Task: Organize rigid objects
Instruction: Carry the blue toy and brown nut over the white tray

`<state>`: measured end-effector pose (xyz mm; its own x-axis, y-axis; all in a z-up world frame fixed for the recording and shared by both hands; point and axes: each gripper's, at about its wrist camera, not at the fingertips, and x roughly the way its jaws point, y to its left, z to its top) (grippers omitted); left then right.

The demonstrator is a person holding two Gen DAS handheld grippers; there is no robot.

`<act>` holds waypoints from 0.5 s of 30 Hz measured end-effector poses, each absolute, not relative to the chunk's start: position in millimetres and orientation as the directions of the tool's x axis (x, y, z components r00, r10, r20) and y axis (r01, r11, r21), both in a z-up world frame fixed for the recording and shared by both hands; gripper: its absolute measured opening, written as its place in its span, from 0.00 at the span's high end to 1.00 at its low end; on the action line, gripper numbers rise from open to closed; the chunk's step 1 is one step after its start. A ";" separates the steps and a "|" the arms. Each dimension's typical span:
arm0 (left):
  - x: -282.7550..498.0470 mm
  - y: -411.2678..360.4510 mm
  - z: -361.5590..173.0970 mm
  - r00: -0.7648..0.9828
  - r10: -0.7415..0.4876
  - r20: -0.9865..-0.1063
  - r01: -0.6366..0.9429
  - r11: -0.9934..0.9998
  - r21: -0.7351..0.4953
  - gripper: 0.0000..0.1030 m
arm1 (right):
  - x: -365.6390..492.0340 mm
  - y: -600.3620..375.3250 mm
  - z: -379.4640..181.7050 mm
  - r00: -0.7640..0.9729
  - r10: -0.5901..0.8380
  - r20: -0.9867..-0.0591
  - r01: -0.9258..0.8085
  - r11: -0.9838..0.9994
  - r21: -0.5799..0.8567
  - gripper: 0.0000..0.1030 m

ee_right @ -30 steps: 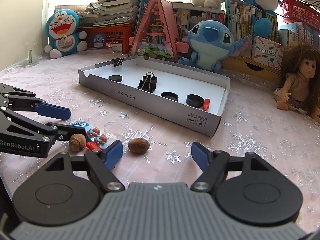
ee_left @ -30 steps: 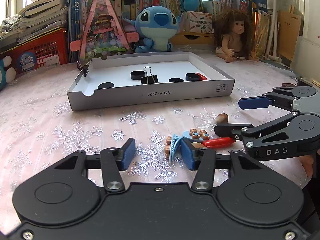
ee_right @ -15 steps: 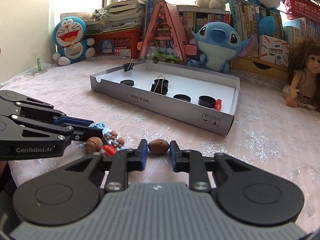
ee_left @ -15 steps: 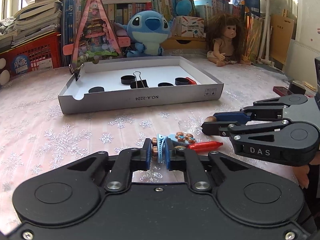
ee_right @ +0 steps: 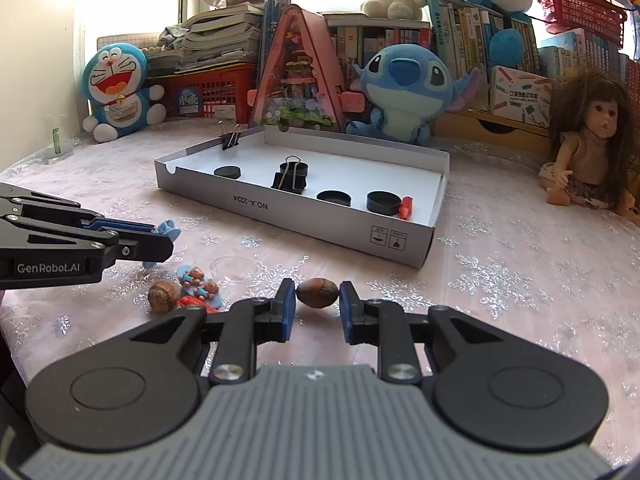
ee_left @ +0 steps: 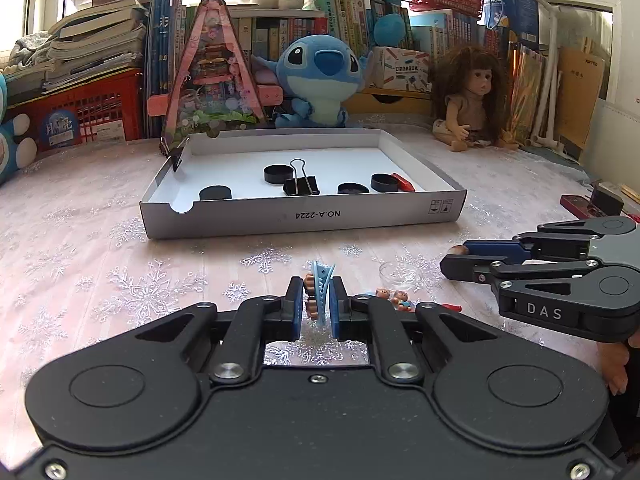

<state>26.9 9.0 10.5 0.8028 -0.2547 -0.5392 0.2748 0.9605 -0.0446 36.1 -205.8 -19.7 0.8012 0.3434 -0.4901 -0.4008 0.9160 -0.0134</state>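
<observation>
My left gripper [ee_left: 316,309] is shut on a blue hair clip [ee_left: 322,294] with small bear figures and holds it above the tablecloth; it also shows in the right wrist view [ee_right: 166,230]. My right gripper [ee_right: 317,306] is shut on a brown acorn [ee_right: 317,292], lifted just off the cloth. On the cloth lie a second acorn [ee_right: 163,296], a bear clip [ee_right: 200,285], a red piece [ee_right: 192,302] and a clear round lid [ee_right: 234,268]. The white box lid [ee_left: 304,216] beyond holds black caps, a binder clip [ee_left: 301,184] and a red piece [ee_left: 403,182].
Plush toys, a Stitch toy [ee_left: 320,80], a pink triangular model house [ee_left: 210,76], a doll [ee_left: 472,100], red crates and books line the far side. A red and black item [ee_left: 588,204] lies at the right edge.
Both grippers closed, the left on the blue clip, the right on the acorn, and both have lifted their objects off the cloth.
</observation>
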 end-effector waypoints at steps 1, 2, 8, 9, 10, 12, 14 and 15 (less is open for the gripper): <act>27.1 9.3 10.5 0.803 -0.253 -0.540 0.272 0.961 -0.046 0.88 | 35.6 -206.7 -19.7 0.802 0.341 -0.490 -0.398 0.918 -0.012 0.73; 26.7 9.0 10.3 0.803 -0.251 -0.540 0.269 0.962 -0.046 0.88 | 35.0 -207.5 -19.8 0.803 0.340 -0.490 -0.395 0.918 -0.010 0.73; 26.5 9.1 10.7 0.805 -0.250 -0.537 0.267 0.963 -0.047 0.88 | 31.4 -208.9 -19.6 0.809 0.333 -0.485 -0.388 0.922 -0.014 0.73; 26.7 9.1 10.8 0.806 -0.250 -0.536 0.267 0.963 -0.048 0.88 | 31.1 -209.2 -19.4 0.810 0.332 -0.484 -0.386 0.922 -0.014 0.73; 27.0 9.1 11.0 0.807 -0.250 -0.536 0.266 0.963 -0.048 0.88 | 31.2 -209.3 -19.1 0.812 0.330 -0.482 -0.384 0.923 -0.013 0.73; 26.7 9.5 12.0 0.809 -0.247 -0.533 0.263 0.964 -0.048 0.88 | 31.4 -209.7 -18.2 0.814 0.328 -0.478 -0.380 0.925 -0.012 0.73; 26.9 10.2 12.9 0.812 -0.245 -0.530 0.259 0.965 -0.049 0.88 | 31.5 -210.1 -17.4 0.817 0.326 -0.475 -0.376 0.927 -0.012 0.73; 27.0 10.8 13.5 0.813 -0.243 -0.528 0.257 0.965 -0.050 0.88 | 31.6 -210.2 -17.0 0.819 0.324 -0.474 -0.375 0.927 -0.013 0.73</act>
